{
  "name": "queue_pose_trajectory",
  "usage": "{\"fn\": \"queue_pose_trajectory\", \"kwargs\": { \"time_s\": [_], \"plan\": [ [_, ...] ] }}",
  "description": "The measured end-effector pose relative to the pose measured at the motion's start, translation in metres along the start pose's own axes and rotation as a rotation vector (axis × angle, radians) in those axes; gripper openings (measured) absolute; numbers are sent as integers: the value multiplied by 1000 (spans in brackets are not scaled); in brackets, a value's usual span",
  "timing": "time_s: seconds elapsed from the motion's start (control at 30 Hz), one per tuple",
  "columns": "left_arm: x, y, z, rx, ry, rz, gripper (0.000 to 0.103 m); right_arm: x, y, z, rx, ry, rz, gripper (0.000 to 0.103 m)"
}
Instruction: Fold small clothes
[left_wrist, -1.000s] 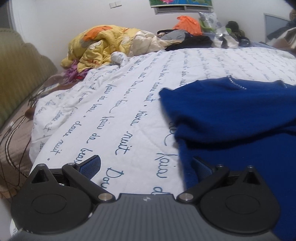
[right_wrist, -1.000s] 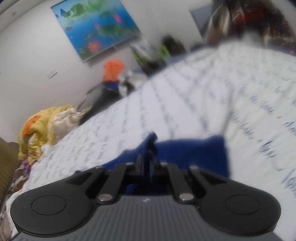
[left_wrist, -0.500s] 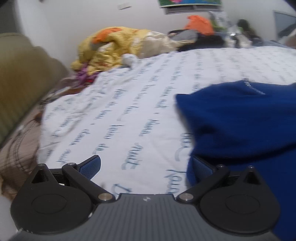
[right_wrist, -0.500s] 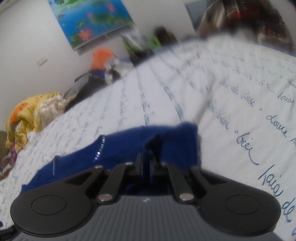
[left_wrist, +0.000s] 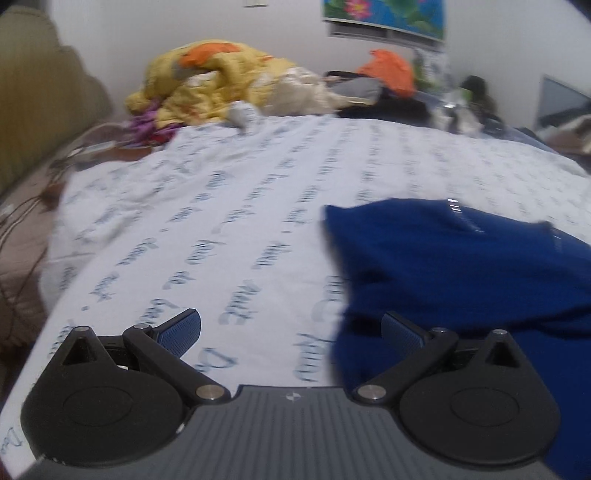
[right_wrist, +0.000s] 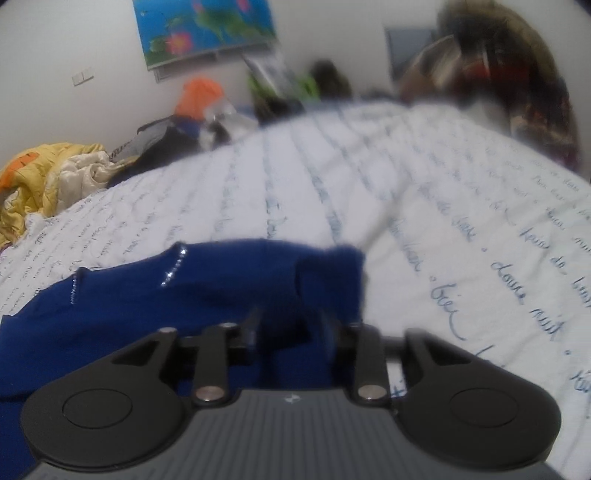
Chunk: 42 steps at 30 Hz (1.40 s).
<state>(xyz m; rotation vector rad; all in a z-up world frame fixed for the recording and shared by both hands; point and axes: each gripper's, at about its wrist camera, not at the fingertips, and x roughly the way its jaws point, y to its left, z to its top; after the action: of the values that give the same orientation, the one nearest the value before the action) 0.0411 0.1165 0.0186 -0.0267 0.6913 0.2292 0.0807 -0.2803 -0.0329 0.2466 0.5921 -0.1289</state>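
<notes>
A dark blue knit garment (left_wrist: 461, 266) with a line of small rhinestones lies partly folded on the white bed sheet (left_wrist: 229, 221) with blue script. My left gripper (left_wrist: 291, 328) is open and empty at the garment's left edge. The garment also shows in the right wrist view (right_wrist: 207, 280). My right gripper (right_wrist: 288, 325) stands over its right end with the jaws parted, and blue cloth lies between the fingers (right_wrist: 251, 325).
A yellow and orange quilt heap (left_wrist: 214, 85) and other clothes lie at the far end of the bed. A padded headboard (left_wrist: 40, 110) stands at the left. A flower poster (right_wrist: 203, 29) hangs on the wall. More clutter (right_wrist: 498, 74) sits at the far right.
My right gripper, shut on the blue cloth before, has carried it down over the garment and its jaws have now parted. My left gripper has shifted slightly and stayed open.
</notes>
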Motion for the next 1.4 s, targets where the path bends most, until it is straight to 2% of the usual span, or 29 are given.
{"fn": "queue_pose_trajectory", "kwargs": {
  "time_s": [0.03,0.07,0.1,0.17,0.3,0.53,0.67,0.77,0.83,0.93,1.0,1.07,1.13,1.17,1.23,1.4],
  "plan": [
    [-2,-6,0,8,3,-19,103,-6,1,0,-5,-11,4,57],
    [-4,-11,-1,12,6,-40,103,-13,3,-2,-11,-28,9,72],
    [-4,-16,-3,15,9,-58,103,-20,5,-5,-21,-48,16,76],
    [-4,-24,-7,32,16,-84,103,-32,12,-10,-57,-59,38,76],
    [-5,-36,-13,78,18,-83,103,-45,27,-24,-120,-26,84,76],
    [-6,-39,-23,103,46,-91,103,-57,28,-45,-177,33,130,76],
    [-8,-45,-34,164,62,-100,103,-61,25,-59,-193,62,159,77],
    [-13,-47,-45,243,60,-102,103,-64,24,-67,-234,102,142,77],
    [-16,-46,-53,299,45,-67,103,-71,21,-68,-269,98,115,77],
    [-20,-37,-58,336,26,-36,103,-82,13,-67,-340,63,-17,77],
    [-23,-29,-59,354,31,-27,103,-89,2,-67,-362,47,-57,77],
    [-28,-23,-62,392,30,-9,103,-96,-11,-66,-315,53,-35,77],
    [-35,-17,-66,428,28,-4,103,-101,-28,-64,-220,89,38,77],
    [-38,-12,-66,429,40,-29,103,-103,-38,-63,-167,114,83,77],
    [-43,-1,-65,390,80,-124,103,-107,-53,-65,-89,161,168,77],
    [-48,13,-65,258,169,-394,102,-119,-62,-77,-78,230,273,77]
  ]
}}
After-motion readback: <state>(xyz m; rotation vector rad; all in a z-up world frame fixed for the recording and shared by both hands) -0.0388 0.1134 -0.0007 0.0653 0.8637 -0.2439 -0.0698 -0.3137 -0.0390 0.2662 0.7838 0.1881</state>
